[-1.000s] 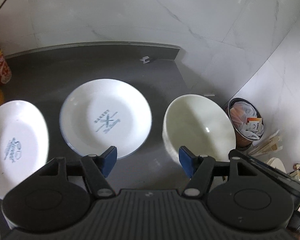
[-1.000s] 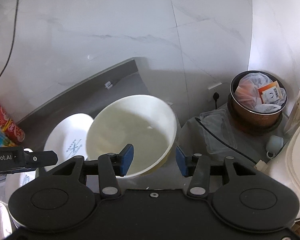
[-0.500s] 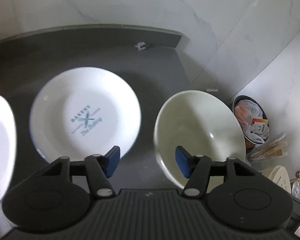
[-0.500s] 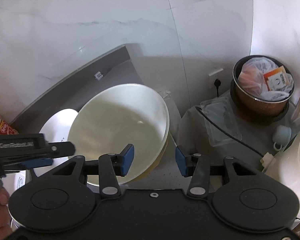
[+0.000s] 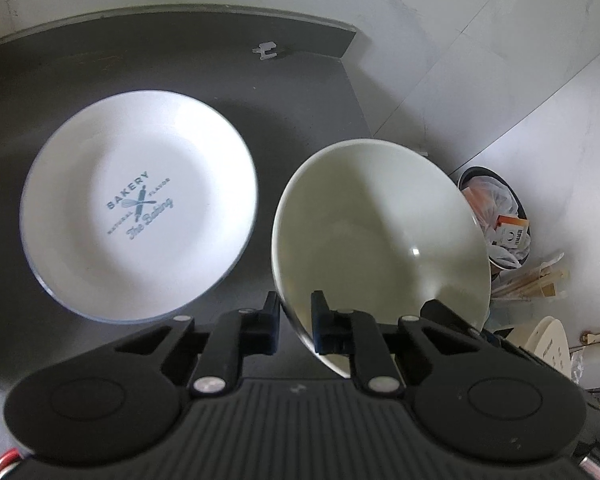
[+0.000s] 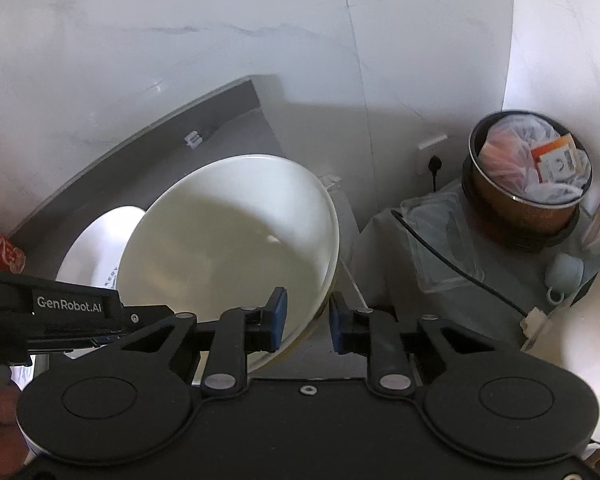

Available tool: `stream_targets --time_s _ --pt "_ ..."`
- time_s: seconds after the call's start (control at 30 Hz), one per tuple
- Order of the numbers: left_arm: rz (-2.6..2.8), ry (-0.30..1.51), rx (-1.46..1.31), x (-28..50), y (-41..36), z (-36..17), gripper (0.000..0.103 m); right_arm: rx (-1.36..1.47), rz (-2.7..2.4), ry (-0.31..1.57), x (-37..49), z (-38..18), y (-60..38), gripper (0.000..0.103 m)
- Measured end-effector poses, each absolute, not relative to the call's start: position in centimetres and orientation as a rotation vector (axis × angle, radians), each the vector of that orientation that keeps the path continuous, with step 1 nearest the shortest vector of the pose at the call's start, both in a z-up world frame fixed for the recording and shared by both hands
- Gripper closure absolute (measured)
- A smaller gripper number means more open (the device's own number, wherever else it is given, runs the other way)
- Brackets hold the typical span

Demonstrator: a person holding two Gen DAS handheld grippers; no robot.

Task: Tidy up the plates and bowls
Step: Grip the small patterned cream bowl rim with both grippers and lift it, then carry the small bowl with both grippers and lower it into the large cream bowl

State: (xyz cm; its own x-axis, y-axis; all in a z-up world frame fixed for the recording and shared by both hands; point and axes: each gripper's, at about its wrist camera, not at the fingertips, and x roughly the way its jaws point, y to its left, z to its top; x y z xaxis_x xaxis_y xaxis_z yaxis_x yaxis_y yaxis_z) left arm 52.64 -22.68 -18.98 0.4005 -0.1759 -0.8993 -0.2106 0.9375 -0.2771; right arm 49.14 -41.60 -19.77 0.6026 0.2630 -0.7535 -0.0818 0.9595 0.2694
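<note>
Two claws on one tilted cream bowl (image 5: 380,236), just above our dark counter (image 5: 160,64).

Our left gripper (image 5: 295,318) has its fingers drawn narrow and pinched on the bowl's near rim, which runs between them; ahead and to its left lies the white plate (image 5: 140,216) printed "BAKERY", flat on the counter. Our right gripper (image 6: 306,318) stands part open, its left finger inside the bowl, its right finger clear of the wall; we cannot tell whether it grips. Ahead to its right, off the counter, sits a full waste bin (image 6: 528,184).
</note>
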Motion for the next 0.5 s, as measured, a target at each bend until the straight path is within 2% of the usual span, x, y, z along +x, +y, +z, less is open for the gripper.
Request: stream_targets --time_s 0.5 --pt "0.017 1.068 -0.382 48.1 -19.4 -12.6 0.089 0.262 0.217 0.823 45.0 -13.4 -39.3 0.082"
